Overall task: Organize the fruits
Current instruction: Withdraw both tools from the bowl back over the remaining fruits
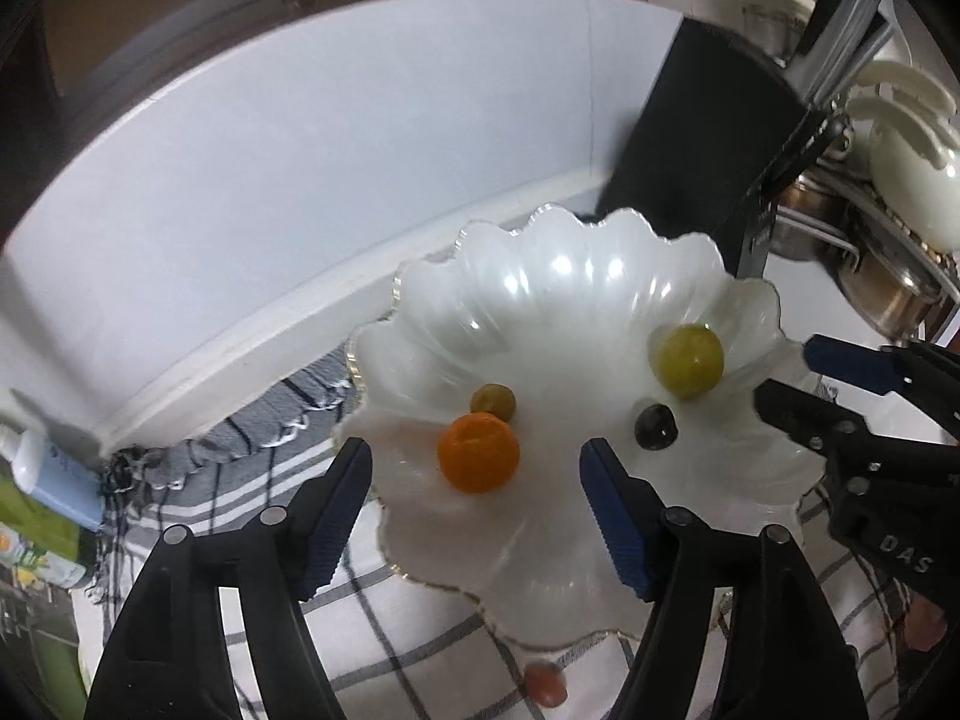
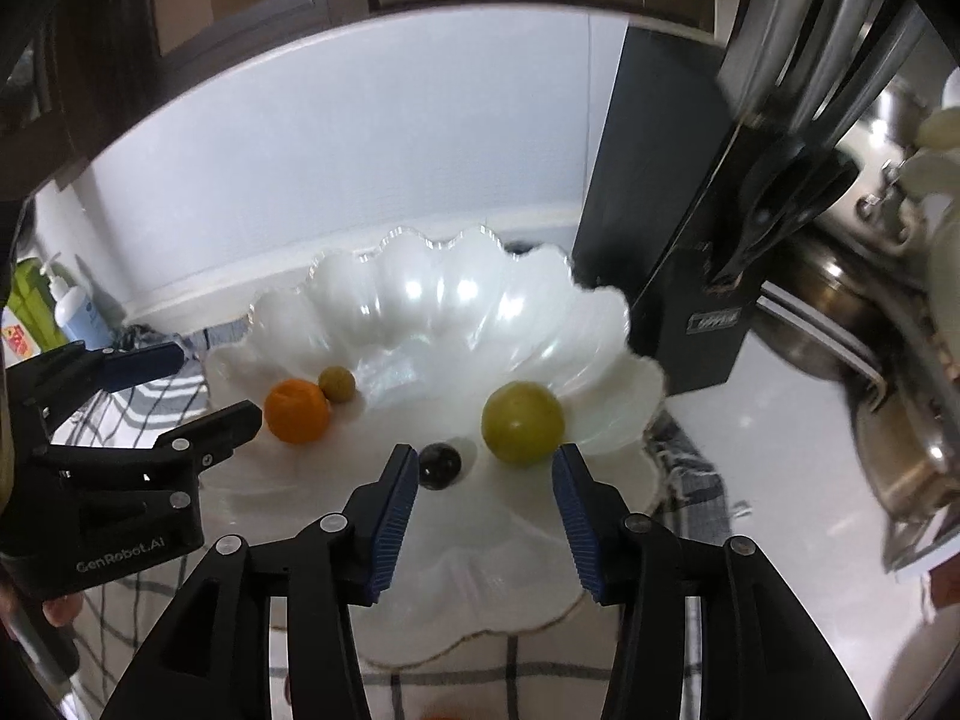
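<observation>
A white scalloped glass bowl [image 1: 600, 276] [image 2: 420, 300] sits on a checked cloth. In it lie an orange fruit [image 1: 478, 452] [image 2: 297, 410], a small green grape [image 1: 492, 401] [image 2: 336, 384], a large green fruit [image 1: 688, 369] [image 2: 522, 423] and a dark grape [image 1: 656, 427] [image 2: 440, 465]. My left gripper [image 1: 474, 468] is open and empty over the bowl's near side, jaws flanking the orange fruit. My right gripper [image 2: 485, 474] is open and empty above the bowl, between the dark grape and the large green fruit. A small red fruit [image 1: 546, 683] lies on the cloth outside the bowl.
A black knife block [image 1: 690, 138] [image 2: 660, 210] stands behind the bowl at the right. Steel pots [image 2: 870, 330] and white dishes [image 1: 912, 138] are at the far right. A blue-white bottle [image 1: 48, 474] and a green package stand at the left by the white wall.
</observation>
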The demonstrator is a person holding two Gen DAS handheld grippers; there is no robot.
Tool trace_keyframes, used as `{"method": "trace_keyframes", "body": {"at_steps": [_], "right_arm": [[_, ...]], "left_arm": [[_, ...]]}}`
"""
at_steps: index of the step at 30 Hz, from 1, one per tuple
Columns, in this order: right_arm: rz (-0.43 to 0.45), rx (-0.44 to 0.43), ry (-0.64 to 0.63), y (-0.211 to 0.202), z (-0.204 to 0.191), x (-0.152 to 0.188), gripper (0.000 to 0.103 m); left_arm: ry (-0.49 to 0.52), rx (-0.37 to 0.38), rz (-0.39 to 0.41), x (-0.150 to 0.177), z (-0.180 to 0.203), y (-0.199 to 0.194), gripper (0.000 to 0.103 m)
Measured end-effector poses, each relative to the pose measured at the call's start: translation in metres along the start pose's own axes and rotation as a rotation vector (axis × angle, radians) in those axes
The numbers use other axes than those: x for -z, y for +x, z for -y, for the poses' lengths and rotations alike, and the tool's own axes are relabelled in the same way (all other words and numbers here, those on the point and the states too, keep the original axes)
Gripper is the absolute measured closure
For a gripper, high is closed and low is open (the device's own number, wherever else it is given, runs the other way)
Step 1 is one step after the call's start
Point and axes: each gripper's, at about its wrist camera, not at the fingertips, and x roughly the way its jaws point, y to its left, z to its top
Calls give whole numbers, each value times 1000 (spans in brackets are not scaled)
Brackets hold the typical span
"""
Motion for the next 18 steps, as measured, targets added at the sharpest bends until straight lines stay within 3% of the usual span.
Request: {"method": "trace_keyframes", "body": {"at_steps": [6,18], "right_arm": [[86,13,-5,-40,-7,2,55],[250,64,-49,-114,-18,17,55]], "left_arm": [[-3,-6,80,6,0,-37,21],[-3,-1,242,22,3,-109,15]]}}
